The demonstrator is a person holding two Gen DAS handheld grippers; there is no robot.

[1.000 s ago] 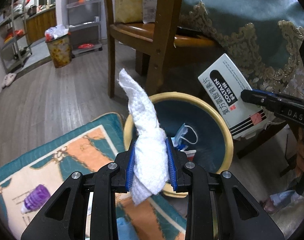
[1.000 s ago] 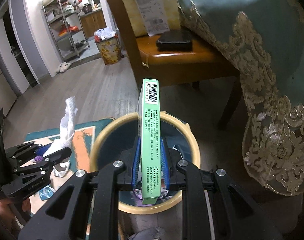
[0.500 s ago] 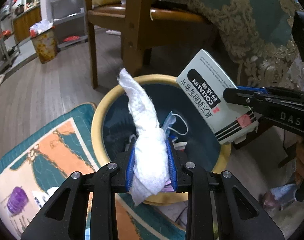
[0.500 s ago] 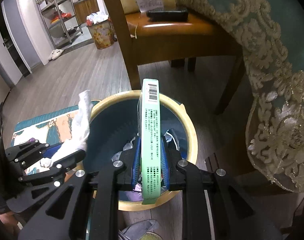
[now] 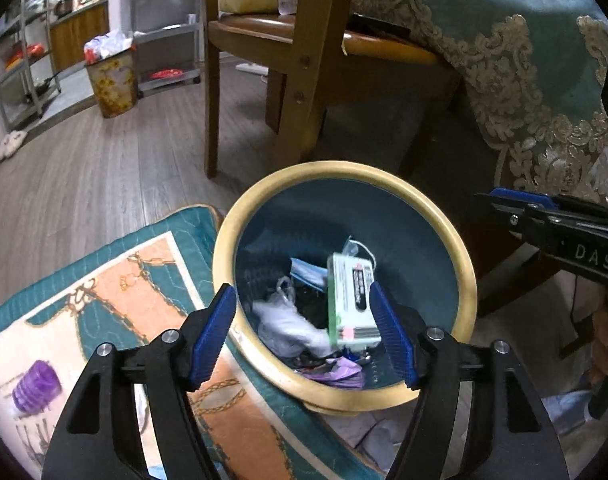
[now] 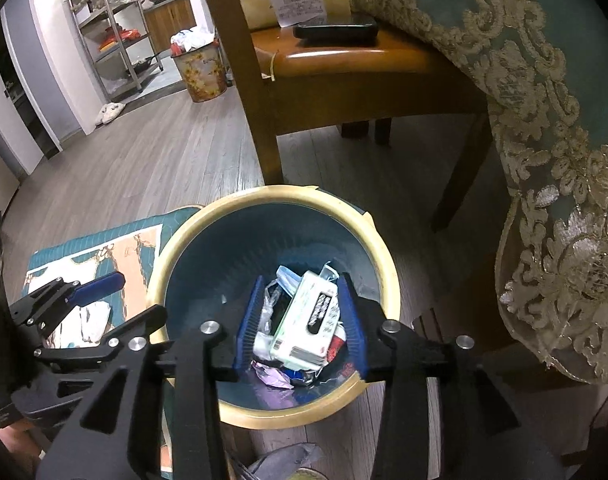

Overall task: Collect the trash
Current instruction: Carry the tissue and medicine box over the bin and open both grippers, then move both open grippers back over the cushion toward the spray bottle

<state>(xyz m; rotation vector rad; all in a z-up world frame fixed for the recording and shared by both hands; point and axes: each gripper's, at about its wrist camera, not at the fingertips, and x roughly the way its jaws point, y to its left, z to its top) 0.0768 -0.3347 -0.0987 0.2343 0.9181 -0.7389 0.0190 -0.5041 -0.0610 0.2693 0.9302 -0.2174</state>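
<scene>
The bin [image 5: 466, 276] sits right under both, so dropped trash falls in. The left hand-held gripper [image 5: 304, 336] and right hand-held gripper [image 6: 301, 320] are wide and hold nothing. A moment ago they pinched the box [image 6: 310, 326] and tissue [image 5: 287, 330]; now both lie inside.

Box [image 5: 351, 295], tissue [image 5: 287, 327] inside bin [image 5: 462, 256]

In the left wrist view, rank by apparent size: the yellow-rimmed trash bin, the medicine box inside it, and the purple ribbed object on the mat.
1. trash bin, clearly largest.
2. medicine box.
3. purple ribbed object, smallest, though it lies nearer the camera than the box, so true sizes may differ.
</scene>
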